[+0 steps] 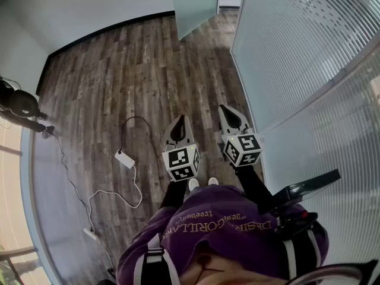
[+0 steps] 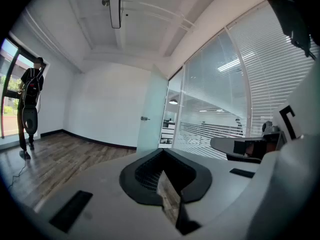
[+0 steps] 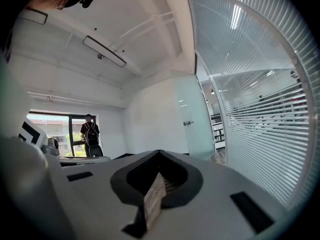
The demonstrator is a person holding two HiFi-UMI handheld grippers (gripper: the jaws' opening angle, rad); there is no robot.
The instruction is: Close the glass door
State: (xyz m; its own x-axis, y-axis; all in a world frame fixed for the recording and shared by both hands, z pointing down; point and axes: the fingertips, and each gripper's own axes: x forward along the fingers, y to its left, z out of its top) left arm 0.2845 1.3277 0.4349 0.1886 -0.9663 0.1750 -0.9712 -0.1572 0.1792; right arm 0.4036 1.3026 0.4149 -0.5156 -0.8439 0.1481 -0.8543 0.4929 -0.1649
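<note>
The frosted glass door (image 1: 193, 5) stands swung open into the room at the far end of the wooden floor, well ahead of both grippers. In the left gripper view the door (image 2: 152, 111) shows its small metal handle (image 2: 144, 118); the right gripper view has the door (image 3: 192, 119) and handle (image 3: 187, 123) too. My left gripper (image 1: 180, 119) (image 2: 162, 151) is shut, with nothing in it. Beside it, my right gripper (image 1: 224, 108) (image 3: 159, 153) is shut and empty as well. Both are held in front of my body, pointing roughly level toward the door.
A striped glass partition wall (image 1: 309, 52) runs close along my right. A white adapter (image 1: 124, 158) and its cable lie on the floor at left, with black equipment (image 1: 21, 105) by the left wall. A person with a backpack (image 3: 91, 134) stands at the window.
</note>
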